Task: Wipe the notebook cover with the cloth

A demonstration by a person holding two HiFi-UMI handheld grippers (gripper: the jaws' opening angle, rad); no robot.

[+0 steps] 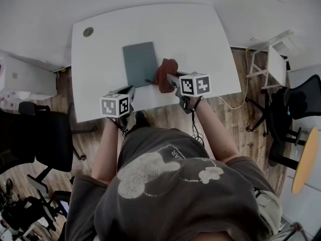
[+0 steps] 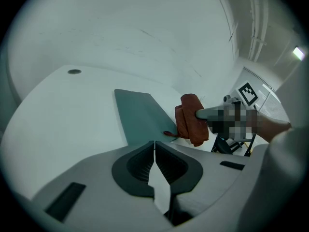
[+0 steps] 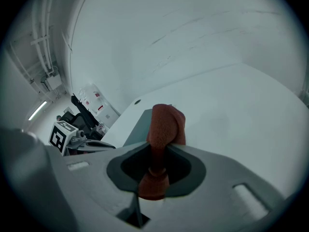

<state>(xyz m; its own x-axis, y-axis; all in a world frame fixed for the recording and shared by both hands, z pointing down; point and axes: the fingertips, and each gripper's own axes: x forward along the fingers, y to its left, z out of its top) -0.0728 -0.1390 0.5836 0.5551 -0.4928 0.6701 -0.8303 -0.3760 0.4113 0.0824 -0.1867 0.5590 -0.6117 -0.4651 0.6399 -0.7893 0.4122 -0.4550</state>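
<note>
Wood floor room with a white desk in the middle of it, black chair off at 9 o'clock and another chair at 3 o'clock next to a round wooden table. Desk is mostly bare, just a round grommet up in the 10 o'clock corner

The grey-green notebook lies flat and closed about mid-desk, long side running 12 to 6, tilted a touch. In the left gripper view a little red strip pokes out at its near right corner

Right gripper comes in from 5 o'clock with its jaws clamped on the rusty-brown cloth. The right gripper view shows it clearly: the cloth is pinched in the middle, one lump bulging out past the tips and a smaller wad bunched behind them. The cloth sits at the notebook's 4 o'clock edge and overlaps that edge from the head view, but honestly can't tell if it's pressing on the cover or hanging just above it

Left gripper is at the notebook's 7 o'clock, over the near edge of the desk. Jaws are pressed together with nothing in them, tips pointing toward the notebook's near edge and not touching it

The person's arms reach in from 6 o'clock, one per gripper
</note>
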